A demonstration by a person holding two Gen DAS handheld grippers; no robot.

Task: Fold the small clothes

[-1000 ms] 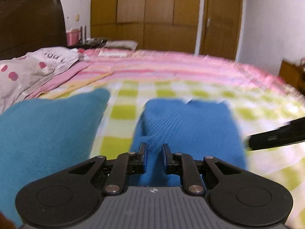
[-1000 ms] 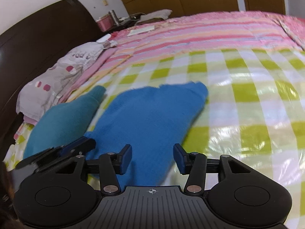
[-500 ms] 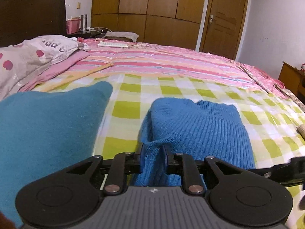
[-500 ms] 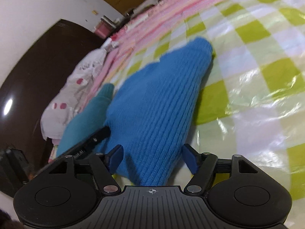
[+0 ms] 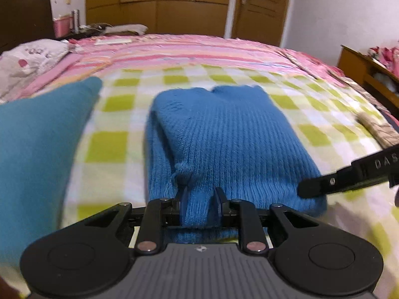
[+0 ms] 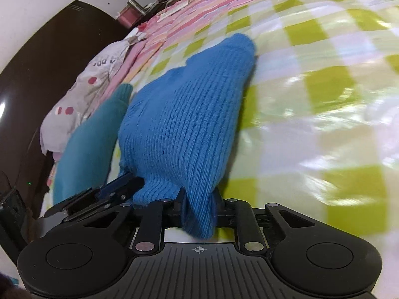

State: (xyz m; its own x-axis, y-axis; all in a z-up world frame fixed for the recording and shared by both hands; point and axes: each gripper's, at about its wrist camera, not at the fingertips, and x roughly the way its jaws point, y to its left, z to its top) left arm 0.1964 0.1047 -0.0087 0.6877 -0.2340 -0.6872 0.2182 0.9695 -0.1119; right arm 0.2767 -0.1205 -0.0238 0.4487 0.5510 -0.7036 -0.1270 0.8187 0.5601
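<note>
Since a second ago my right gripper (image 6: 198, 208) has gone from standing wide open over the near edge of the blue sweater (image 5: 224, 144) to pinching that edge. My left gripper (image 5: 199, 201) has kept its grip throughout, while the view has swung a little.

Going left to right: a teal garment (image 5: 42, 144) lies off to the left on the checked bedspread (image 5: 112, 147), well clear of the work. Next comes the sweater, already folded to a narrow block, lying flat in the middle of the bed with its near hem toward me. My left gripper has its fingers (image 5: 183, 199) drawn narrow on the left part of that hem, a tuck of knit bunched between them. My right gripper is closed to a similar narrow gap on the right corner, and the wool hangs down through the jaws.

I judge this to be the start of the crosswise fold. Next, both grippers should lift together and carry the hem toward the far end, kept level so the layers underneath do not slide apart.
</note>
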